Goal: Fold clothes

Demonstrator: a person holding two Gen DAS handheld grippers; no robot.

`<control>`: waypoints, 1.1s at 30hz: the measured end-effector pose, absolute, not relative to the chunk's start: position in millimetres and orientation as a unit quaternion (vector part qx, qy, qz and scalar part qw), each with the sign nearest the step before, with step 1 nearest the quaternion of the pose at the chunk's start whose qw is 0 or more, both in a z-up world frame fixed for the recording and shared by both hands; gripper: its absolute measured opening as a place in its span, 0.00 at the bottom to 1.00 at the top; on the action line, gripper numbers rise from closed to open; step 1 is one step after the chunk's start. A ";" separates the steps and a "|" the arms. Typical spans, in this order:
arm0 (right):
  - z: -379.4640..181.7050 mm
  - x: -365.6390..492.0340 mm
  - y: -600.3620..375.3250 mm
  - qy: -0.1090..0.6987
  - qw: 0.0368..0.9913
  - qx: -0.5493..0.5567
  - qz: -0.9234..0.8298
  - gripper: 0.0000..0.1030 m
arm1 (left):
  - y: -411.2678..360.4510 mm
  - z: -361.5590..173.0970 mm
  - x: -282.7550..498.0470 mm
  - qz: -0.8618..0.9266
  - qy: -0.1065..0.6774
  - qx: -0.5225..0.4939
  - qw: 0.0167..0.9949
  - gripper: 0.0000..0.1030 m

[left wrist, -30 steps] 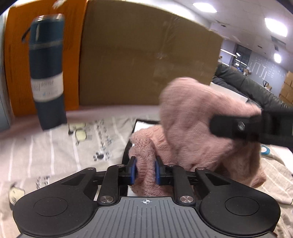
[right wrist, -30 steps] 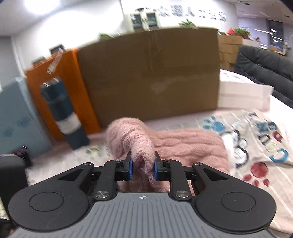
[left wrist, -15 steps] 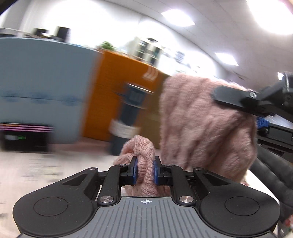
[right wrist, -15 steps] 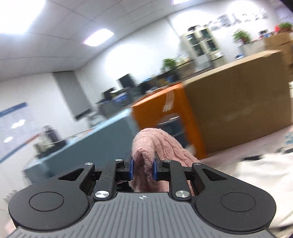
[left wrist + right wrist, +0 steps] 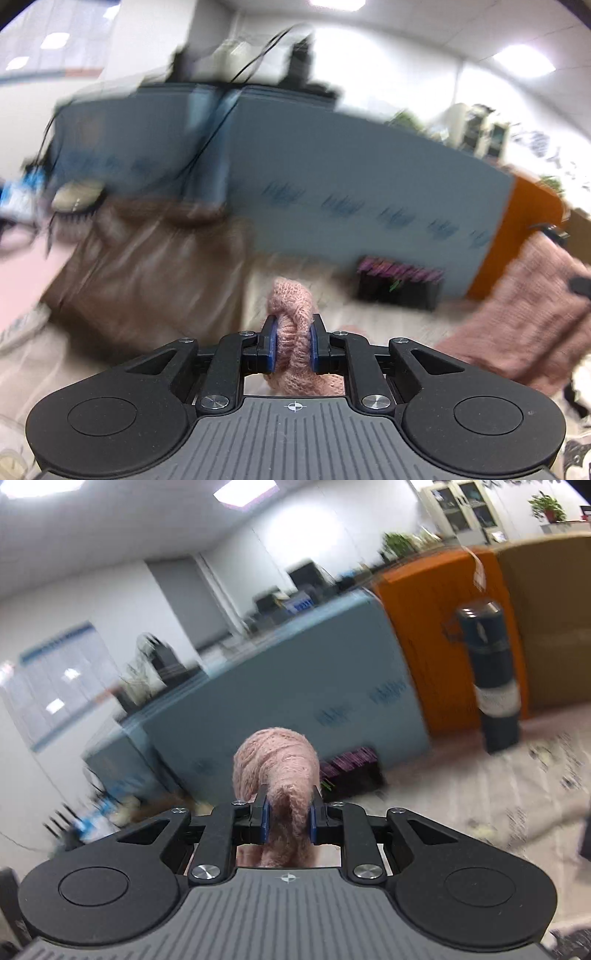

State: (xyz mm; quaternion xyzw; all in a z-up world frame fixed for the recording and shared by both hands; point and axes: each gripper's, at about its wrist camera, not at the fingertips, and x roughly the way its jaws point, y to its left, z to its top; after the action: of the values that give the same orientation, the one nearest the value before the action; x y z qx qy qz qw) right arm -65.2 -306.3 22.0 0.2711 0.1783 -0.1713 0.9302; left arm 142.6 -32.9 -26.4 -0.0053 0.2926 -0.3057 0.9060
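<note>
Both views have swung away from the brown box toward the blue partition since the earlier frames.

Left wrist view: the left gripper (image 5: pixel 291 345) is clamped on a bunched edge of the pink sweater (image 5: pixel 291 314), which rises just above its nearly shut fingers; more of it hangs far right.

Right wrist view: the right gripper (image 5: pixel 287 818) pinches another bunch (image 5: pixel 277 768) likewise, a blue bottle (image 5: pixel 493 679) well right. This looks like carrying the sweater over; next, spread it flat.

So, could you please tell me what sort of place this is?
Most likely an office: recessed ceiling light panels, a glass-fronted cabinet with potted plants nearby, and blue partition panels behind the table.
</note>
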 end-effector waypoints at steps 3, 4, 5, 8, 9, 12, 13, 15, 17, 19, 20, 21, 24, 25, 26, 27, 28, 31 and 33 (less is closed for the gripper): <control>-2.5 -72.5 -311.8 0.224 0.917 0.246 -0.221 0.17 | -24.2 -47.8 152.7 -0.288 0.329 0.004 0.899 0.15; -10.8 -75.7 -314.3 0.239 0.911 0.238 -0.239 0.17 | -21.2 -53.8 153.7 -0.284 0.338 0.008 0.897 0.15; -19.0 -79.4 -317.8 0.252 0.904 0.238 -0.252 0.17 | -17.9 -59.7 154.2 -0.280 0.347 0.013 0.895 0.15; -41.0 -89.9 -323.9 0.287 0.882 0.229 -0.294 0.17 | -11.2 -75.8 160.4 -0.277 0.374 0.027 0.884 0.19; -46.9 -90.9 -325.9 0.297 0.875 0.228 -0.307 0.17 | -9.5 -79.6 162.5 -0.278 0.382 0.032 0.881 0.21; -51.0 -95.6 -326.3 0.309 0.861 0.214 -0.342 0.26 | 0.3 -88.1 164.5 -0.285 0.396 0.024 0.873 0.28; -48.3 -94.4 -324.9 0.309 0.861 0.211 -0.344 0.49 | 2.1 -88.9 165.6 -0.287 0.396 0.015 0.872 0.36; -41.5 -91.7 -318.2 0.304 0.867 0.204 -0.339 0.74 | 5.7 -90.5 167.7 -0.292 0.396 -0.001 0.871 0.49; -36.5 -81.7 -307.3 0.305 0.882 0.193 -0.303 0.77 | 5.8 -91.6 169.8 -0.299 0.400 -0.011 0.866 0.54; -41.5 -65.4 -295.2 0.325 0.887 0.196 -0.262 0.80 | 3.2 -93.9 171.1 -0.304 0.408 -0.015 0.860 0.61; -44.2 -57.0 -289.1 0.336 0.889 0.198 -0.241 0.80 | 1.7 -95.4 171.5 -0.306 0.414 -0.016 0.857 0.62; -48.8 -48.1 -282.0 0.346 0.889 0.203 -0.221 0.81 | 0.2 -96.9 171.9 -0.308 0.419 -0.018 0.854 0.62; -70.1 -21.4 -260.8 0.392 0.883 0.197 -0.166 0.87 | -4.7 -101.7 172.0 -0.311 0.431 -0.017 0.847 0.70; -78.1 -13.9 -253.9 0.405 0.880 0.183 -0.165 0.87 | -6.5 -103.0 171.8 -0.313 0.434 -0.015 0.845 0.70; -84.7 -9.1 -249.6 0.414 0.878 0.166 -0.175 0.87 | -8.0 -104.4 171.9 -0.315 0.436 -0.013 0.843 0.71; -91.0 -4.6 -245.6 0.423 0.874 0.149 -0.186 0.87 | -9.3 -105.7 171.9 -0.317 0.438 -0.012 0.841 0.72; -94.9 -2.9 -244.8 0.424 0.873 0.143 -0.194 0.87 | -10.4 -106.8 171.5 -0.317 0.439 -0.011 0.840 0.73; -98.2 -6.4 -252.0 0.414 0.875 0.155 -0.197 0.86 | -13.2 -109.1 170.4 -0.318 0.440 -0.008 0.840 0.74; -98.6 -11.0 -256.7 0.407 0.876 0.159 -0.202 0.74 | -15.5 -109.9 168.3 -0.318 0.435 0.000 0.843 0.74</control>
State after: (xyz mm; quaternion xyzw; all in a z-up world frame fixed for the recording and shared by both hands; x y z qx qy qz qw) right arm -11.0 -256.7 -98.6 0.1593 0.4074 -0.2024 0.8762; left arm 168.3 -15.5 -109.9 0.0005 0.4347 -0.3178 0.8427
